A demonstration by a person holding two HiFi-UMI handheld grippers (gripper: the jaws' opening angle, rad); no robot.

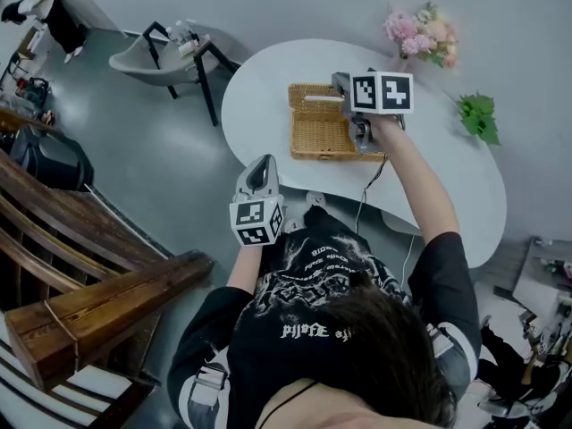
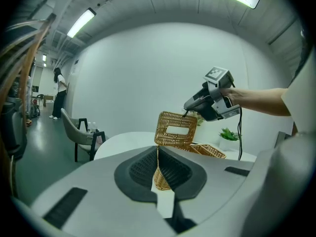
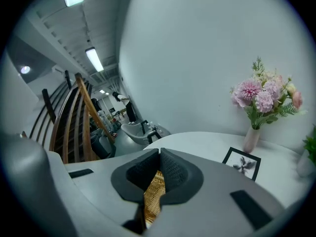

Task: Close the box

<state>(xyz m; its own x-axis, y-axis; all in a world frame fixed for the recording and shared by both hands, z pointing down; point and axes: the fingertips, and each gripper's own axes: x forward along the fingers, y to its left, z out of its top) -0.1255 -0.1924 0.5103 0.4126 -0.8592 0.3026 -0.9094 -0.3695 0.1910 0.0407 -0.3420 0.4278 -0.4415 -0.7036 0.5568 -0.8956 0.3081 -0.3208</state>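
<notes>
Closest to the person's body, the left hand-held gripper [image 1: 261,163] hangs short of the white, rounded surface [image 1: 268,79], off its near edge. Its jaws are pressed together with nothing between them. It points toward the golden-brown, rectangular woven wicker box [image 1: 317,137], well apart from it.

The box rests on the surface toward its near side, its body open at the top. Its flat wicker lid with a slot-shaped cut-out [image 2: 176,129] stands raised nearly upright above the box's far edge.

The right hand-held gripper [image 3: 157,174] reaches over the box on an outstretched arm, and its jaws are clamped on the upper edge of the lid. In the right gripper view, woven wicker shows right between the dark pads [image 3: 173,169].

Beyond the box, a small black-framed picture [image 3: 241,163] lies on the surface. Behind it a bunch of pink and cream flowers [image 3: 264,97] stands in a slim pale vase [image 3: 251,140] by the wall. A small green leafy plant [image 1: 478,116] sits farther along that edge.

Off to the left, a grey shell chair with black legs [image 1: 156,56] stands on the floor. Farther down the room is a person in dark trousers [image 2: 59,94].
</notes>
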